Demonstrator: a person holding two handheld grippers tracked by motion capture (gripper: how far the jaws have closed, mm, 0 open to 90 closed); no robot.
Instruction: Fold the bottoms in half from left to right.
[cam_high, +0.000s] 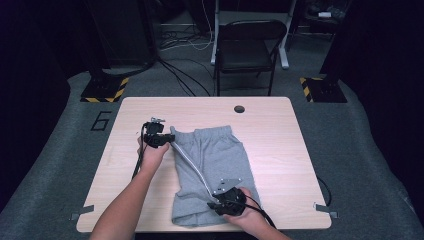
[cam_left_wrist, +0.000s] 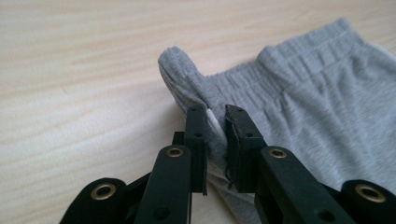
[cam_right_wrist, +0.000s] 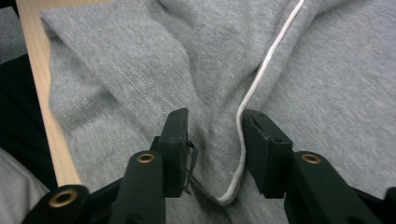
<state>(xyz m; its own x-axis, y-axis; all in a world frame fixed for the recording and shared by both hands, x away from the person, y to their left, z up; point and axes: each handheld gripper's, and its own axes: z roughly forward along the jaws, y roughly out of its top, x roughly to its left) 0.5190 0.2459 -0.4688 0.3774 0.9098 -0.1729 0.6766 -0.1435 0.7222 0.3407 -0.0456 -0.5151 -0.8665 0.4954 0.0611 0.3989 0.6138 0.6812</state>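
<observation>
Light wood surface (cam_high: 280, 130) sits on grey carpet in a dark room, with a black folding chair (cam_high: 248, 47) parked behind it and cables strewn over the floor back there. Grey shorts (cam_high: 220, 155) are laid out on the middle of the surface, waistband toward the far edge and leg hems toward the near edge, with a white piping stripe (cam_high: 192, 165) seen running diagonally along a folded-over side.

Left tongs (cam_high: 170, 136) are held at the waistband's left corner. In the left gripper view the left tongs (cam_left_wrist: 215, 116) are clamped down on a bunched-up fold of that waistband (cam_left_wrist: 289, 58), the fabric being squeezed between the pads, so that corner is properly gripped. A little nub of cloth is pushed up just past the tips.

Right tongs (cam_high: 216, 202) are parked down by the hem near the front edge. In the right gripper view the right tongs (cam_right_wrist: 214, 130) are spread apart, fabric and the white piping stripe (cam_right_wrist: 252, 88) lying in the gap, but nothing is being pinched there. So that side is let go, the cloth just resting flat between the pads. The surface's near edge (cam_right_wrist: 44, 102) is visible at the left of that view.
</observation>
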